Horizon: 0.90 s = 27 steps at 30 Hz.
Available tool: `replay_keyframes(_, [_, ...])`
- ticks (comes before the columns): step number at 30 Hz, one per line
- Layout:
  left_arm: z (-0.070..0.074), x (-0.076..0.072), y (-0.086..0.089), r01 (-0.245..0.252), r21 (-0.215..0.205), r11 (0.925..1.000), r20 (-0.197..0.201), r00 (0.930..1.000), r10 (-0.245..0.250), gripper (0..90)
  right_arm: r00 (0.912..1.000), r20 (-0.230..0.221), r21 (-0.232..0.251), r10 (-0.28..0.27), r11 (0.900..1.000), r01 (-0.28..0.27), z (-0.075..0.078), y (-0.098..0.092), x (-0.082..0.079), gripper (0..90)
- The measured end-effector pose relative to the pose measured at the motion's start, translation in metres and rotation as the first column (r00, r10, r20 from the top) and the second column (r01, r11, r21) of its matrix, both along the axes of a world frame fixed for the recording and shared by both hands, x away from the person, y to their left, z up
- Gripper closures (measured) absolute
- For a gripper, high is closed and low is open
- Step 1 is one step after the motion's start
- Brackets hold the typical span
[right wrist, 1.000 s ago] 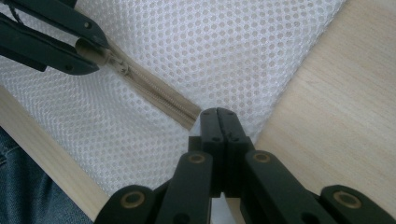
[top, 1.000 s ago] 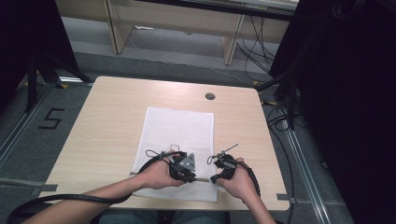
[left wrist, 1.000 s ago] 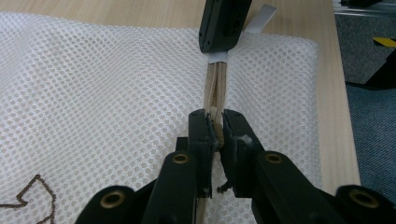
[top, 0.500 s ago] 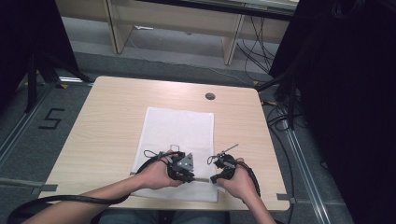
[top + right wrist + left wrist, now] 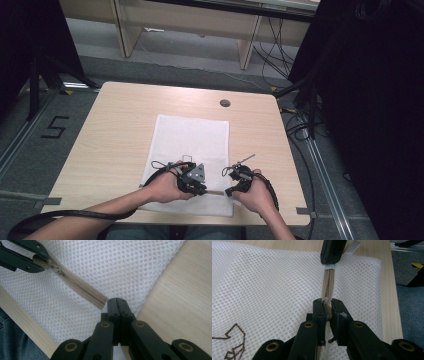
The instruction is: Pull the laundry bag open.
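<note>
Limp white mesh laundry bag [image 5: 269, 282]: my left gripper [image 5: 327, 311] pinches the beige zipper's slider [image 5: 327, 305]; right gripper [image 5: 116, 305] clamps the zipper's end [image 5: 101, 300].

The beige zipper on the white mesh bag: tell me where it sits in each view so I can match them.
High view: the zipper is a short strip low in the middle, between the two grippers.
Left gripper view: centre, running up from the jaws.
Right gripper view: a diagonal from upper left to centre.
Shared landmark: the white mesh bag, lying on the table.
</note>
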<state>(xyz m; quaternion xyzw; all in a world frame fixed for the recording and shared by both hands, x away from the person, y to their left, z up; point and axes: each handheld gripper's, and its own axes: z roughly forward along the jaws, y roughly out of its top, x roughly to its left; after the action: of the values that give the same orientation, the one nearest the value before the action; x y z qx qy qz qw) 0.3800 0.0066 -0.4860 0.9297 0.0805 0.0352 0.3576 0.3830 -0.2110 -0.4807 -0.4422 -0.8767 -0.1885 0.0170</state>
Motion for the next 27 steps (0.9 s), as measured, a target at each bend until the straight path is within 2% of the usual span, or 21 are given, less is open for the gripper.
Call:
replay_keyframes(5, [0.0007,-0.0007,0.0021,0.002,0.003,1.0000,0.012,0.9999,-0.002,82.0,1.0000,0.006,0.001,0.002,1.000,-0.002,-0.0003,-0.0002,-0.0001,90.0])
replay_keyframes(6, [0.0004,-0.0009,0.0033,0.006,-0.008,1.0000,0.003,1.0000,-0.006,81.9,1.0000,0.003,0.002,-0.001,1.000,0.001,-0.0002,-0.0001,-0.0001,90.0])
replay_keyframes(8, [0.0002,-0.0014,0.0038,0.004,0.000,1.0000,0.008,1.0000,-0.004,81.9,1.0000,0.006,0.001,0.002,1.000,-0.002,-0.0003,-0.0003,-0.0001,90.0])
replay_keyframes(9, [0.0000,-0.0016,0.0043,-0.004,-0.012,0.9999,-0.005,1.0000,0.003,81.9,1.0000,0.002,0.001,0.000,1.000,0.000,-0.0001,0.0000,-0.0001,90.0])
replay_keyframes(14, [0.0000,-0.0013,0.0049,-0.001,-0.014,0.9999,0.001,1.0000,0.001,81.9,1.0000,0.002,-0.004,-0.005,1.000,0.005,-0.0004,-0.0002,-0.0004,90.0])
replay_keyframes(15, [0.0004,-0.0006,0.0059,0.003,-0.004,1.0000,0.003,1.0000,-0.003,81.9,1.0000,0.002,-0.004,-0.004,1.000,0.004,-0.0004,-0.0002,-0.0004,90.0])
replay_keyframes(16, [-0.0002,-0.0009,0.0066,-0.012,-0.023,0.9997,-0.018,0.9998,0.011,81.9,1.0000,0.003,-0.004,-0.003,1.000,0.003,-0.0004,-0.0002,-0.0004,90.0])
replay_keyframes(17, [-0.0003,-0.0006,0.0074,-0.009,-0.027,0.9996,-0.010,0.9999,0.009,81.9,1.0000,0.000,-0.002,-0.004,1.000,0.004,-0.0001,-0.0002,-0.0004,90.0])
replay_keyframes(18, [-0.0006,-0.0013,0.0075,-0.022,-0.032,0.9992,-0.027,0.9994,0.021,81.9,0.9999,-0.006,0.000,-0.010,1.000,0.010,0.0004,0.0003,-0.0006,90.0])
replay_keyframes(20, [-0.0003,-0.0011,0.0085,-0.017,-0.021,0.9997,-0.014,0.9998,0.016,81.9,0.9999,-0.007,-0.001,-0.010,1.000,0.010,0.0005,0.0004,-0.0006,90.0])
replay_keyframes(21, [-0.0012,-0.0016,0.0085,-0.027,-0.038,0.9989,-0.028,0.9993,0.026,81.9,0.9999,-0.007,-0.001,-0.010,1.000,0.010,0.0005,0.0004,-0.0006,90.0])
replay_keyframes(27, [-0.0007,-0.0013,0.0095,-0.026,-0.044,0.9987,-0.037,0.9990,0.025,81.9,1.0000,0.005,0.001,0.002,1.000,-0.002,-0.0002,-0.0003,0.0000,90.0])
